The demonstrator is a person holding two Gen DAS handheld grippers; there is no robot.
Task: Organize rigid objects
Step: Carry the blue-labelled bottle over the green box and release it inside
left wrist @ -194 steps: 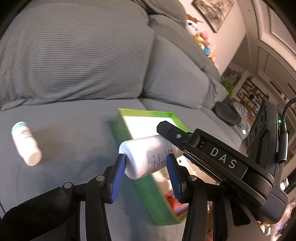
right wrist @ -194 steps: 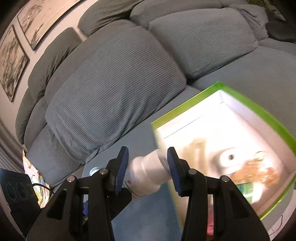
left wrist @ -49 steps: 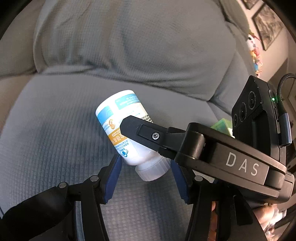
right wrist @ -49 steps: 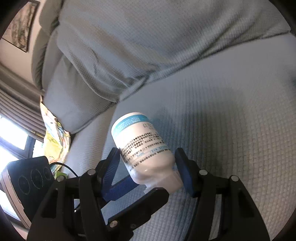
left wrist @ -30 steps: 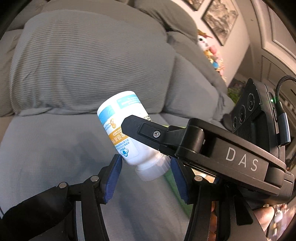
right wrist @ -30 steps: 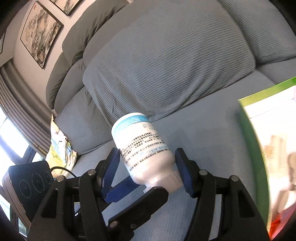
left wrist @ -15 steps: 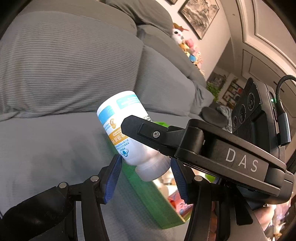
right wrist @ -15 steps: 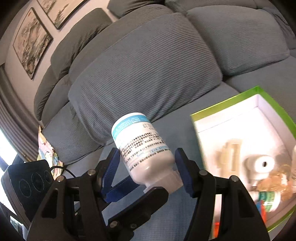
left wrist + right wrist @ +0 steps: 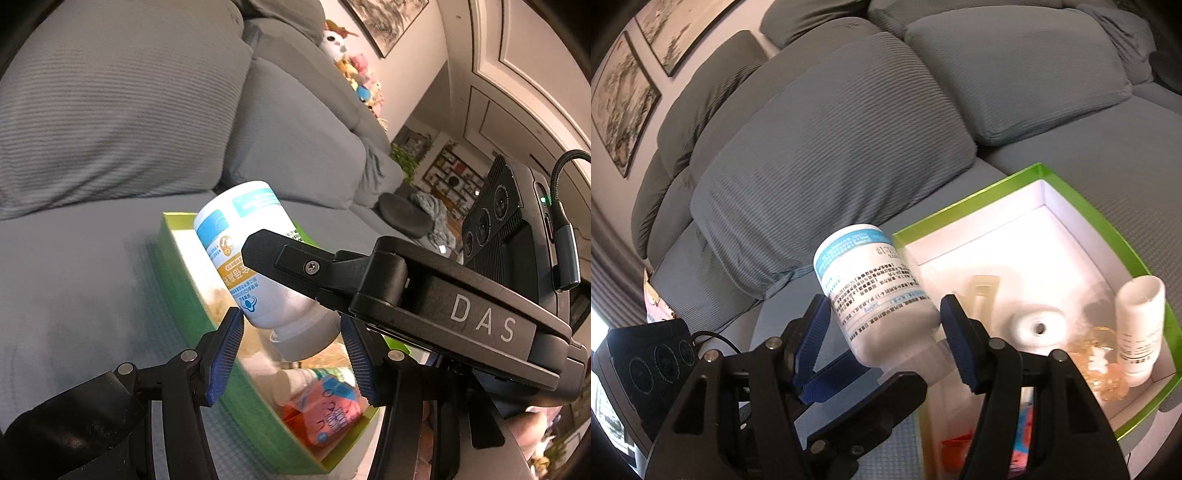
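A white pill bottle (image 9: 255,266) with a blue and orange label is held in the air, cap toward the cameras, by both grippers at once. My left gripper (image 9: 295,350) is shut on its lower body, and my right gripper (image 9: 882,339) is shut on it too; the bottle also shows in the right wrist view (image 9: 875,295). The bottle hangs over the near left edge of a green box (image 9: 1082,206) with a white inside on the grey sofa seat (image 9: 74,266). The box (image 9: 177,254) holds another white bottle (image 9: 1137,325), a white roll (image 9: 1038,328), an amber item and a red and blue packet (image 9: 321,406).
Grey back cushions (image 9: 831,147) rise behind the seat. Framed pictures (image 9: 624,92) hang on the wall at the left. Stuffed toys (image 9: 354,74) sit at the sofa's far end. A black camera unit (image 9: 646,358) of the other gripper is at the lower left.
Both grippers, still holding the bottle, have swung from the bare seat toward the green box. The box now lies right under and beside the bottle.
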